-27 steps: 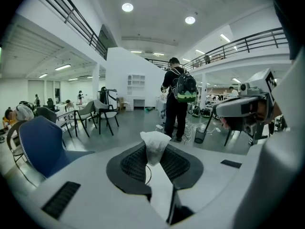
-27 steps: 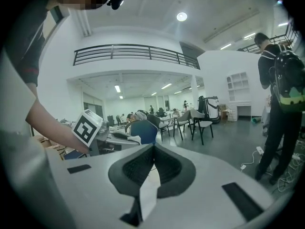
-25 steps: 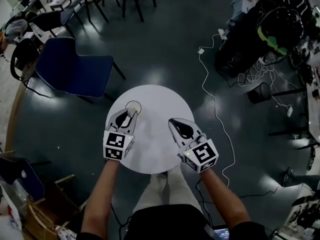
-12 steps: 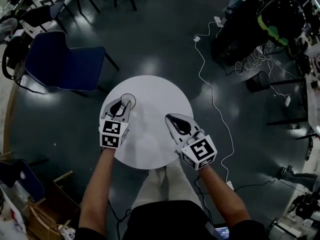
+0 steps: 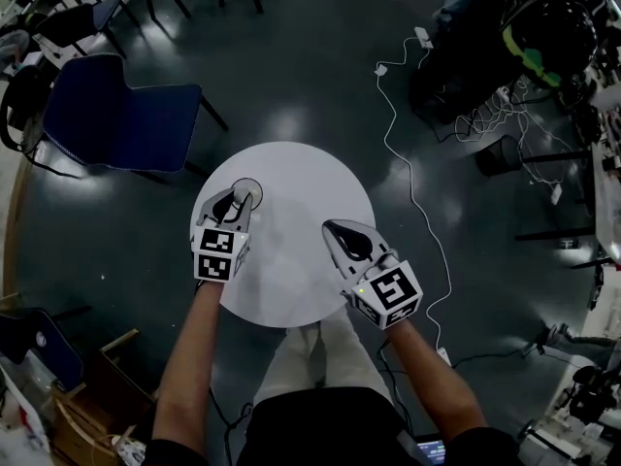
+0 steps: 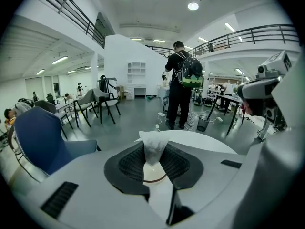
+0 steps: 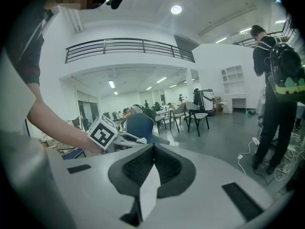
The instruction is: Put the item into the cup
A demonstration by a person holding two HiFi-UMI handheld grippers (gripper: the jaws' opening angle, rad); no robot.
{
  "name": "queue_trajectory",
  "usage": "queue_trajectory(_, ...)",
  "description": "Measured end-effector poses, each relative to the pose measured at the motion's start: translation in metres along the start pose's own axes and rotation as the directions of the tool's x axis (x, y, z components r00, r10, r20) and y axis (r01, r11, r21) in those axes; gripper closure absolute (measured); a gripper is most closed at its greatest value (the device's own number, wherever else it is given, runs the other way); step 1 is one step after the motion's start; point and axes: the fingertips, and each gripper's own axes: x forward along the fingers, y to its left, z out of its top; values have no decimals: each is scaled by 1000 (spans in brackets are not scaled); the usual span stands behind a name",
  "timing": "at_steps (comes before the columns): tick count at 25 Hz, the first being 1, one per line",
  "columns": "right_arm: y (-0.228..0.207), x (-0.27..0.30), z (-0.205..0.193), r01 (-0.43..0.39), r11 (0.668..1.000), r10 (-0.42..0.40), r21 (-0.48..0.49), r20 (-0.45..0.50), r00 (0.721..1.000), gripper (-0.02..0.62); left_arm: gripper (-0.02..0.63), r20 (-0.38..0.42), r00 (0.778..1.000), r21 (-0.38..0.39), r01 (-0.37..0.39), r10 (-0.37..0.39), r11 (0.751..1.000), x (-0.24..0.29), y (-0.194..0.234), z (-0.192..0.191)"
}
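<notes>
A white cup [image 5: 251, 185] stands at the left side of the round white table [image 5: 306, 178]. My left gripper [image 5: 240, 201] hovers right at the cup, shut on a small white, tissue-like item [image 6: 153, 146]. In the left gripper view the item sticks up between the jaws, and the cup [image 6: 153, 174] shows as a pale rim with a brown line just below it. My right gripper [image 5: 333, 229] hangs over the right half of the table, apart from the cup. In the right gripper view its jaws [image 7: 152, 150] meet with nothing between them.
A blue chair [image 5: 121, 115] stands on the floor beyond the table's left. White cables [image 5: 412, 163] trail over the floor at the right, near a bin [image 5: 500, 153]. A person with a backpack [image 6: 183, 80] stands past the table.
The head view has shifted, so the table sits a little higher and further left in the frame. Both grippers keep their places relative to the table and cup.
</notes>
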Motion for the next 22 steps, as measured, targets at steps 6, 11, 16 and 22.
queue_trajectory(6,-4,1,0,0,1000,0,1,-4,1000,579,465,-8,1000,-31,-6,6,1000,8,1,-1)
queue_trajectory(11,-6,2,4,6,1000,-6,4,-7,1000,580,465,-23,1000,-31,0,0,1000,8,3,-2)
queue_trajectory(16,-7,3,0,4,1000,-4,5,-6,1000,580,429,-28,1000,-42,-12,11,999,11,7,-8)
queue_trajectory(22,-7,6,-1,-2,1000,2,6,-13,1000,580,422,-25,999,-68,-32,31,997,9,15,-7)
